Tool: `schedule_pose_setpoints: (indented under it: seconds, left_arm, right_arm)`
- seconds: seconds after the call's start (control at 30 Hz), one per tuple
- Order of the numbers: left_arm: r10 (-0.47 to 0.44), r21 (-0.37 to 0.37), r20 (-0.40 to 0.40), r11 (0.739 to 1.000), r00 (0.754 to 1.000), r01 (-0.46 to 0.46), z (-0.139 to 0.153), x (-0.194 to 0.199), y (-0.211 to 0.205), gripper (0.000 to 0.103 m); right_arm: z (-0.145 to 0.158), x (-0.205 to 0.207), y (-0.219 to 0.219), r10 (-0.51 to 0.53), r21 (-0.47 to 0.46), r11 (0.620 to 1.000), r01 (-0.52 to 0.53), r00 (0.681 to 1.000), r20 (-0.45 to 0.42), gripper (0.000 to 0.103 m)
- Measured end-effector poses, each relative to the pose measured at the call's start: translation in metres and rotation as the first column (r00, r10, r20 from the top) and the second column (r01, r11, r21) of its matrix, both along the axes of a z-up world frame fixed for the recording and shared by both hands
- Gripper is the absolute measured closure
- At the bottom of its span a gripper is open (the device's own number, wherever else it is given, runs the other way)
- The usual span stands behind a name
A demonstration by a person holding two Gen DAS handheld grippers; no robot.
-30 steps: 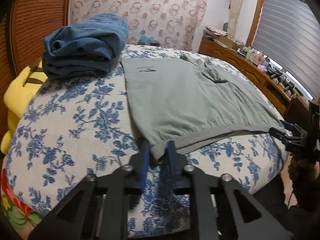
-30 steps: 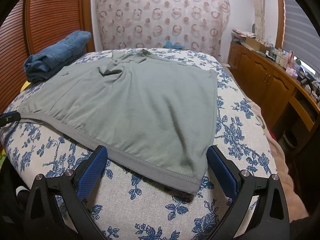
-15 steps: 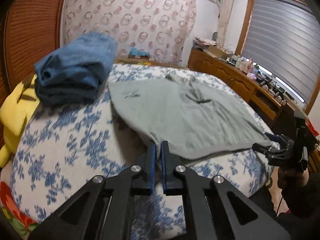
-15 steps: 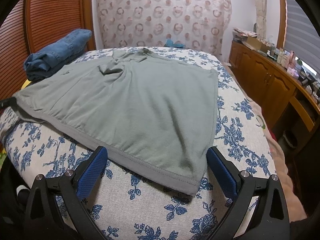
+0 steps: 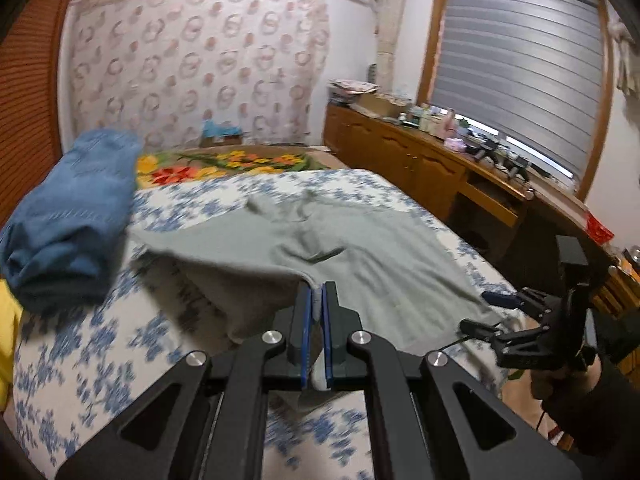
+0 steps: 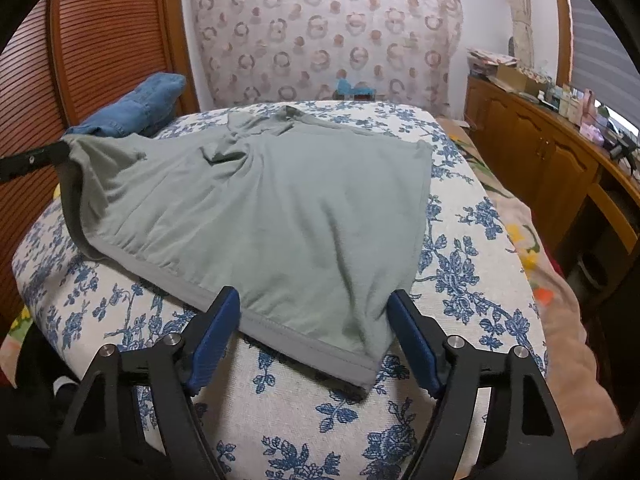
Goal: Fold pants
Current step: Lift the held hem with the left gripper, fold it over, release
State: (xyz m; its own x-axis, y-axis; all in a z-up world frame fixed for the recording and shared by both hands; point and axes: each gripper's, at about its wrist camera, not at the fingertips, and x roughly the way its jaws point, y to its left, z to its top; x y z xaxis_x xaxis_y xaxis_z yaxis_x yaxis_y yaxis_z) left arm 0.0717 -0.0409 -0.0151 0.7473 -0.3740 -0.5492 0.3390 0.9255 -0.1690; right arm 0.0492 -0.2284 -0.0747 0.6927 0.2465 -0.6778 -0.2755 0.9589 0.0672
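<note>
My left gripper (image 5: 316,300) is clenched on the waistband corner of the grey-green pants (image 6: 280,208), lifting it off the floral bedspread (image 6: 460,280). My right gripper (image 6: 314,312), its jaws just narrowing, straddles the other corner at six o'clock without pinching. Folded jeans (image 5: 68,216) lie at ten o'clock.

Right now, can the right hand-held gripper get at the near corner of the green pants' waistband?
Probably yes. The right hand-held gripper has been closing with the waistband corner of the green pants between its pads, not yet pinched. Nothing blocks it; the left hand-held gripper holds the far corner.
</note>
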Motion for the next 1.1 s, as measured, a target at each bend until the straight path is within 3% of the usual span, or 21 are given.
schedule_pose_setpoints:
  seconds: [0.6,0.87,0.97,1.1]
  left_arm:
    - [-0.184,0.036,0.026,0.982,0.983,0.183,0.029,0.021,-0.085,0.101]
    - [-0.196,0.046,0.006,0.980,0.981,0.196,0.028,0.024,-0.095,0.100]
    - [-0.172,0.053,0.001,0.984,0.985,0.171,0.025,0.025,-0.090,0.093]
    - [-0.152,0.066,0.027,0.987,0.988,0.150,0.027,0.020,-0.079,0.066]
  right_arm:
    - [0.006,-0.002,-0.030,-0.047,0.045,0.998,0.046,0.999,0.018,0.027]
    - [0.009,-0.007,-0.036,-0.055,0.051,0.997,0.054,0.998,0.022,0.027]
    - [0.010,-0.007,-0.036,-0.053,0.050,0.997,0.051,0.998,0.025,0.027]
    - [0.010,-0.005,-0.032,-0.049,0.045,0.998,0.048,0.999,0.025,0.027]
